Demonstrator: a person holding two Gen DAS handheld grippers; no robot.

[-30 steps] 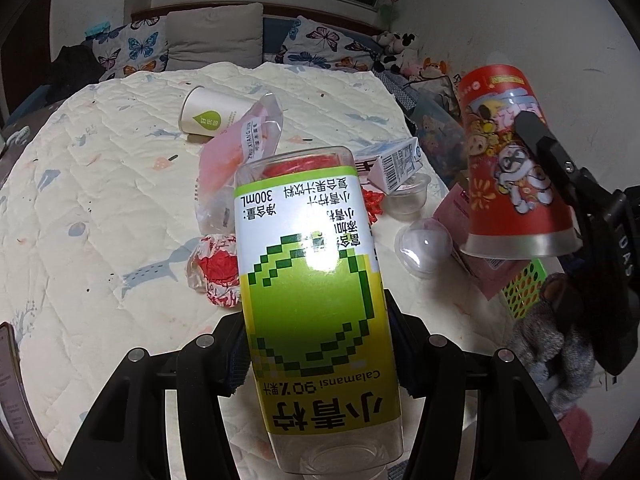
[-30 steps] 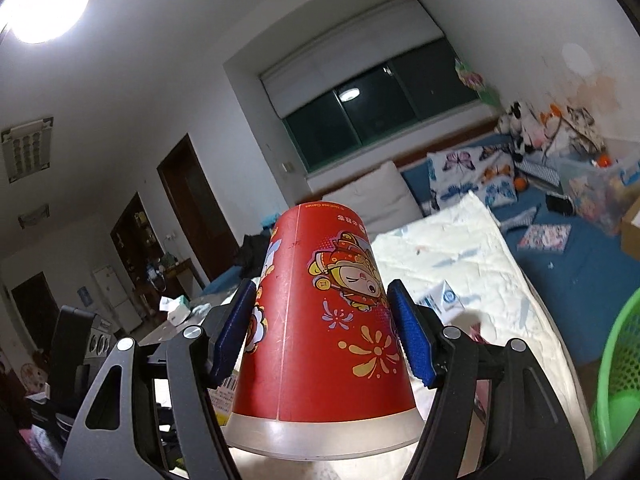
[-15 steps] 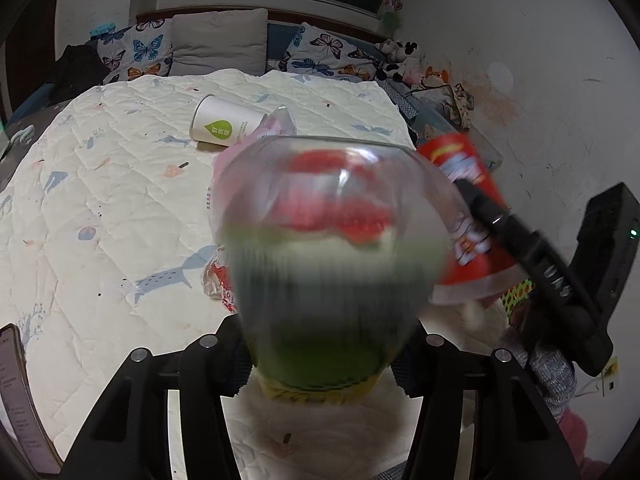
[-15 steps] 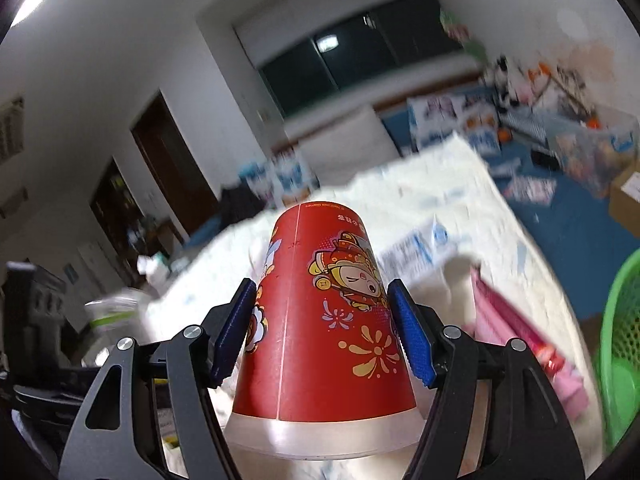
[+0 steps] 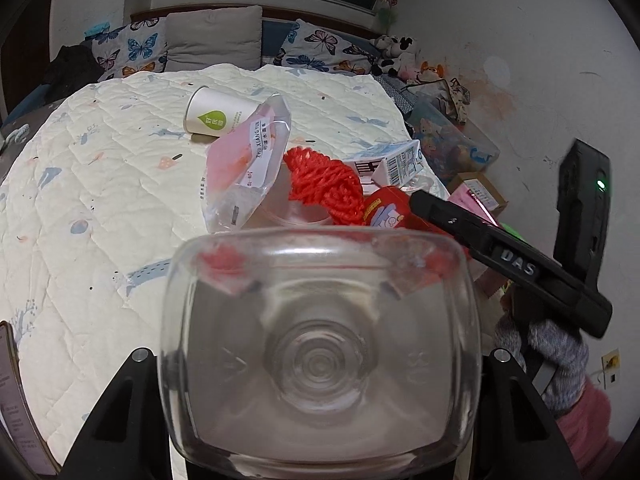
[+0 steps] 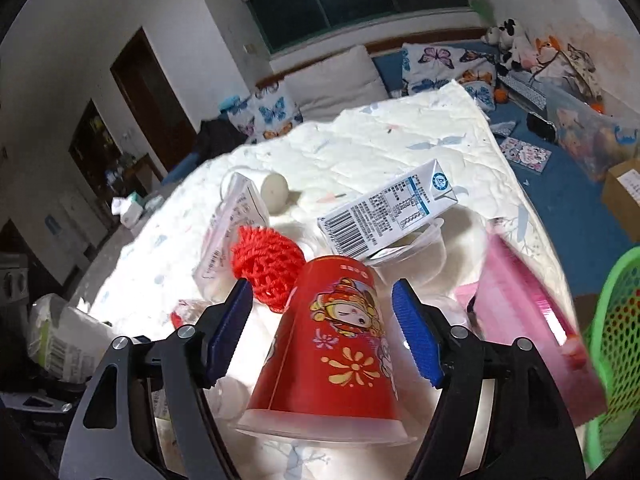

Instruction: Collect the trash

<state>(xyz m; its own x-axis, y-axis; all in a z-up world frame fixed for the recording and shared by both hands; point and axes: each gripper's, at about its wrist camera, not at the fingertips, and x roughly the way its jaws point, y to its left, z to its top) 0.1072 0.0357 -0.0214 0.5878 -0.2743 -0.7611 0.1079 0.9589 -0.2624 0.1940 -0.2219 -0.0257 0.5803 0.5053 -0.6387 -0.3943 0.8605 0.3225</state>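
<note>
Over the quilt [image 6: 360,152], right gripper [image 6: 324,332] just opened around red cup [image 6: 336,344], left gripper [image 5: 320,364] clamping bottle [image 5: 320,352].

- A bottle [image 5: 320,360] sat between the left gripper's [image 5: 320,364] jaws, base toward the camera.
- A cup [image 6: 332,344] stood between the right gripper's [image 6: 324,332] parted jaws.
- Behind the cup lay a carton [image 6: 388,212], with a mesh ball [image 6: 268,260] to its left.
- A basket [image 6: 616,340] stood right of the bed [image 5: 100,184].

Our left gripper [image 5: 320,364] tilts downward, its fingers [image 5: 136,376] clamped on a clear bottle [image 5: 320,344]. Our right gripper [image 6: 324,328] has just been opening; a red cup [image 6: 332,344] stands between its spread fingers [image 6: 416,340], untouched.
</note>
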